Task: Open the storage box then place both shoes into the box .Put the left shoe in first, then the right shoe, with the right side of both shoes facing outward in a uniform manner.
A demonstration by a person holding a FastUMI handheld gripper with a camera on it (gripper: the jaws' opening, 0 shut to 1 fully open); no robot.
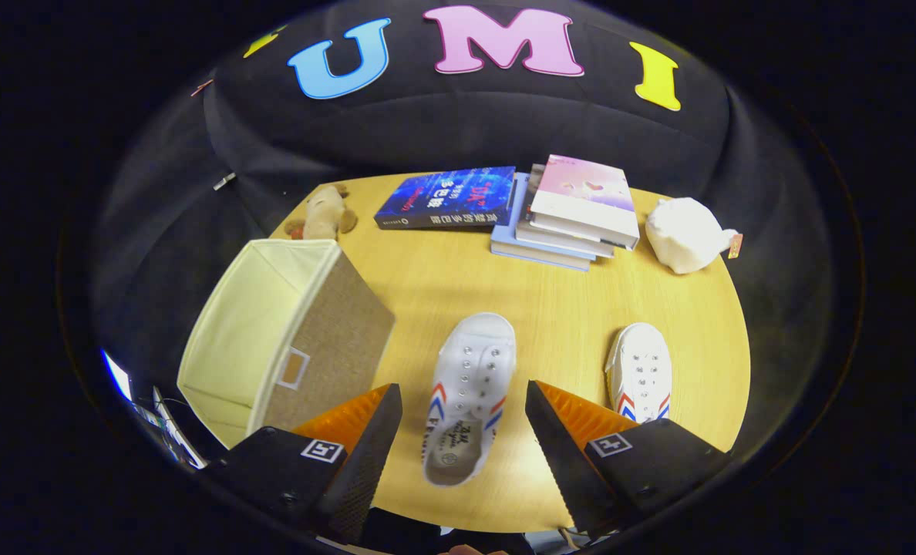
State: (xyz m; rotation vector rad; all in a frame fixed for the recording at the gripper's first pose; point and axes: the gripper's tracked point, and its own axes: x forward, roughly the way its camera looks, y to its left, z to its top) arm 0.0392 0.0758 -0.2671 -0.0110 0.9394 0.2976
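1. The gripper point(463, 432) hovers above the near part of a round wooden table point(566, 308), its two fingers spread wide and pressing on nothing.
2. One white shoe point(467, 397) lies on the table in the gap between the fingers, heel opening toward the camera and toe pointing away; red and blue stripes show on its sides, and neither finger touches it.
3. A second white shoe point(641, 371) with the same stripes lies apart from the first, just beyond the right finger, its heel end hidden behind that finger.
4. The storage box point(284, 331) stands at the table's left, just beyond the left finger and well clear of both shoes. It is open at the top and tilts in this fisheye view. Its inside is lined in pale cream cloth, and the part of the interior that shows holds nothing; the outer wall facing the shoes is a coarse brown weave with a small label pocket.
5. Beyond the box, at the far edge, lies a small brown plush toy point(324, 213).
6. A dark blue book point(446, 198) lies flat at the far side, touching a stack of books point(574, 212) with a pink cover on top.
7. A white pouch point(685, 233) sits to the right of that stack.
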